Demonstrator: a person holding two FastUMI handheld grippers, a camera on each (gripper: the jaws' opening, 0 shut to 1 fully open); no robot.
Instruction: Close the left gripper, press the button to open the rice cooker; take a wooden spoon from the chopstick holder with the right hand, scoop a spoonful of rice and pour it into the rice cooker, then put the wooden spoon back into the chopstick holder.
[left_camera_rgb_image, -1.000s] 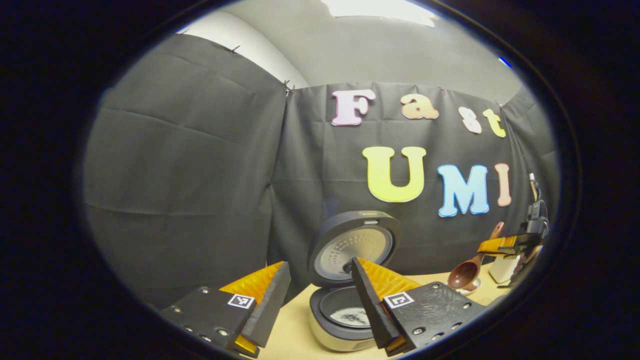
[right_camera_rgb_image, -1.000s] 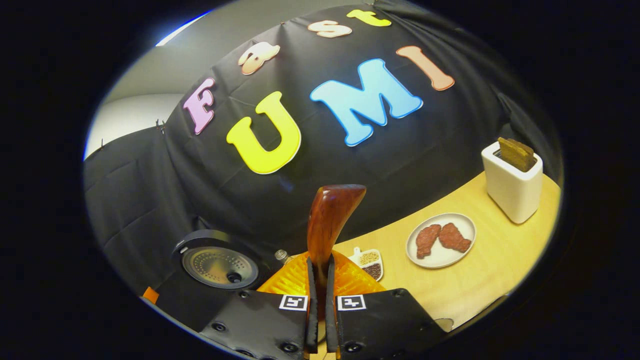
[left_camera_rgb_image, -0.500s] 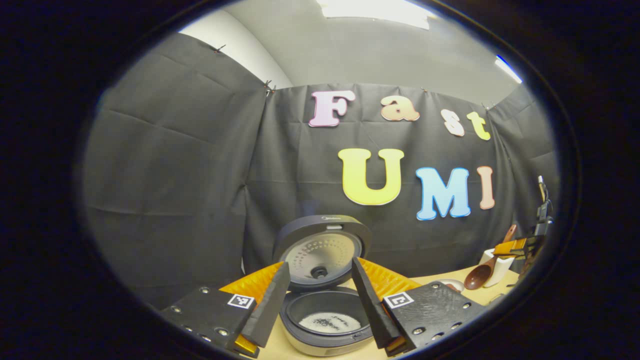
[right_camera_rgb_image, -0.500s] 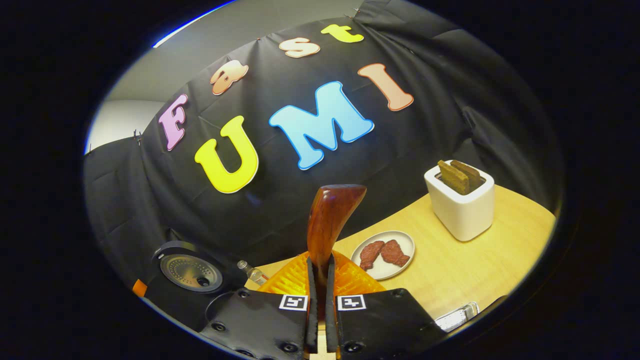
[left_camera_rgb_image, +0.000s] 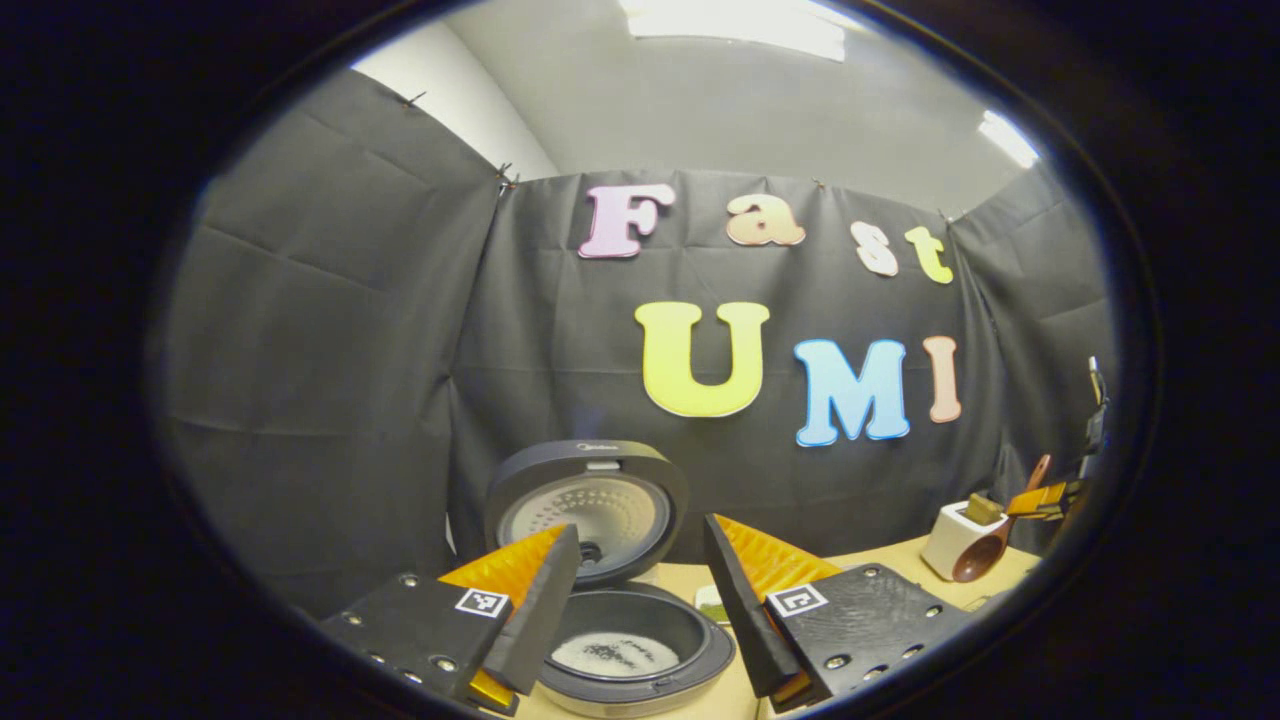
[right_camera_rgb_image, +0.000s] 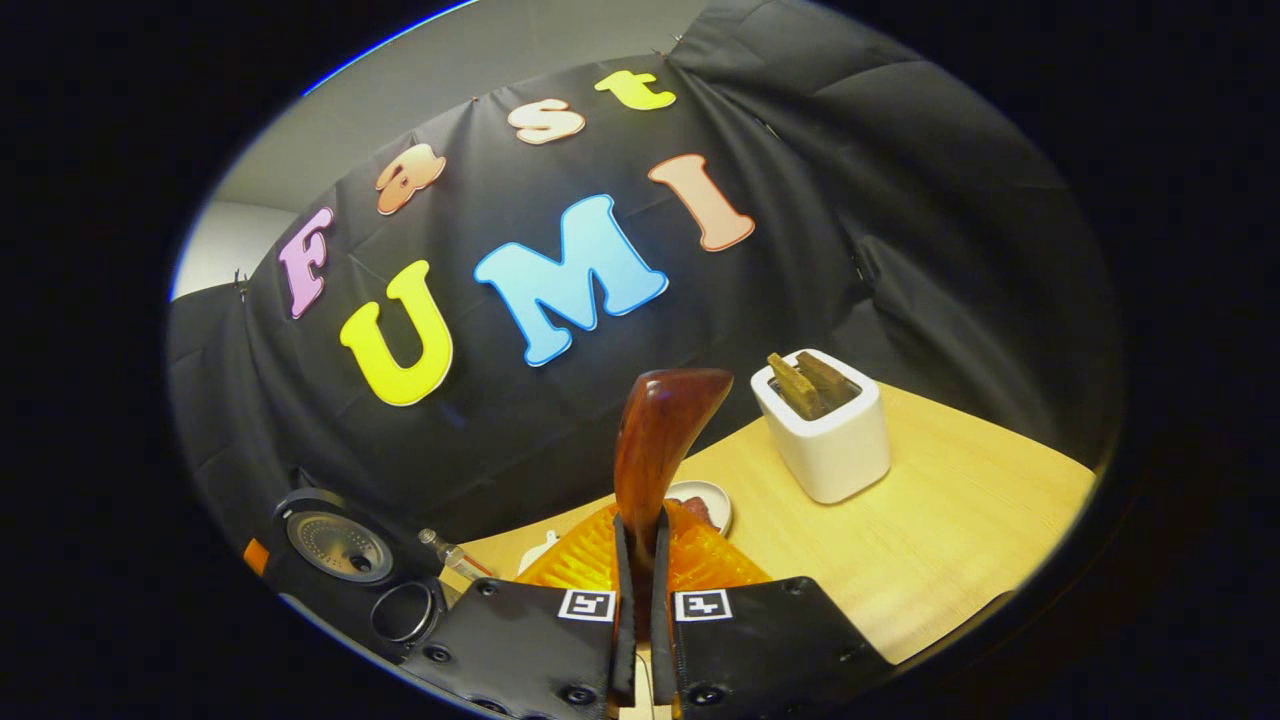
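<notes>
The rice cooker (left_camera_rgb_image: 625, 650) stands open near me, its lid (left_camera_rgb_image: 585, 510) upright and a thin layer of rice in the pot. My left gripper (left_camera_rgb_image: 640, 610) hangs open just above and in front of it, holding nothing. At the far right my right gripper (left_camera_rgb_image: 1040, 498) holds the wooden spoon (left_camera_rgb_image: 985, 555) bowl-down beside the white chopstick holder (left_camera_rgb_image: 955, 535). In the right gripper view my right gripper (right_camera_rgb_image: 640, 560) is shut on the spoon's handle (right_camera_rgb_image: 660, 440). The holder (right_camera_rgb_image: 825, 430), with brown wooden pieces in it, stands just right of the handle. The cooker (right_camera_rgb_image: 335, 545) lies far lower left.
A plate with meat (right_camera_rgb_image: 700, 495) sits behind the spoon handle, partly hidden by my fingers. A small bottle (right_camera_rgb_image: 450, 550) stands on the wooden table (right_camera_rgb_image: 950, 520) near the cooker. Black cloth walls close the back and both sides.
My right gripper has carried the spoon away from the cooker to the white holder, which now sits close by the handle. In the left gripper view the cooker has slid left and lower.
</notes>
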